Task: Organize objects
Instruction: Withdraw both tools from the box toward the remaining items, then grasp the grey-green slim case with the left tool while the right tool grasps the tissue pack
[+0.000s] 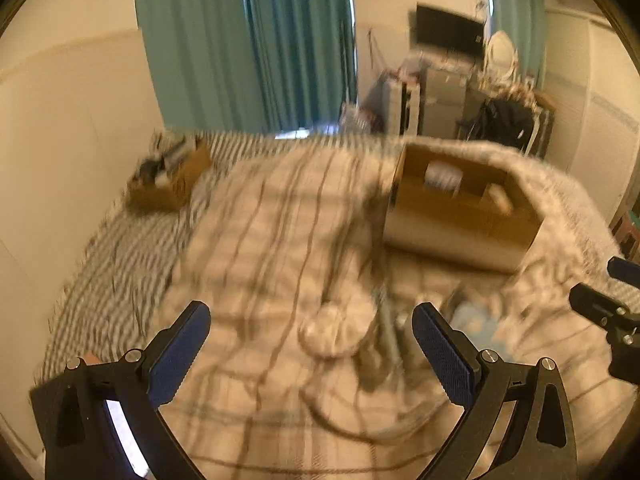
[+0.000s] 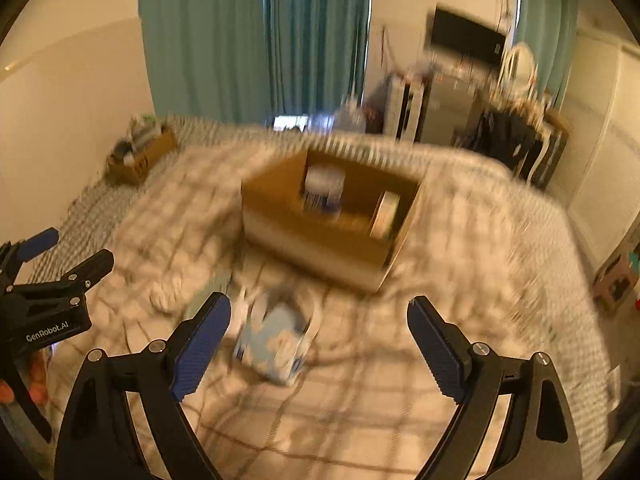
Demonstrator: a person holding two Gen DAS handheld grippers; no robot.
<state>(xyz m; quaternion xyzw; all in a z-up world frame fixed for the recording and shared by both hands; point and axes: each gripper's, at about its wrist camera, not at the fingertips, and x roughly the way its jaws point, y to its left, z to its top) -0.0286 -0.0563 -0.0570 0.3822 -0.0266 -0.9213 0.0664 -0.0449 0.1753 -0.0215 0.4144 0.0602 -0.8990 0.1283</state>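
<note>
Checked bed blanket [image 2: 360, 412] | open brown cardboard box [image 2: 320, 236] partly filled | blue-white packet [image 2: 276, 344] left out | both grippers' fingers [image 2: 200, 344] spread, empty

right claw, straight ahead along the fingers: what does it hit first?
Likely the light blue packet lying on the checked blanket, between the open right claw fingers. The cardboard box sits further back. Motion blur leaves depth uncertain.
</note>
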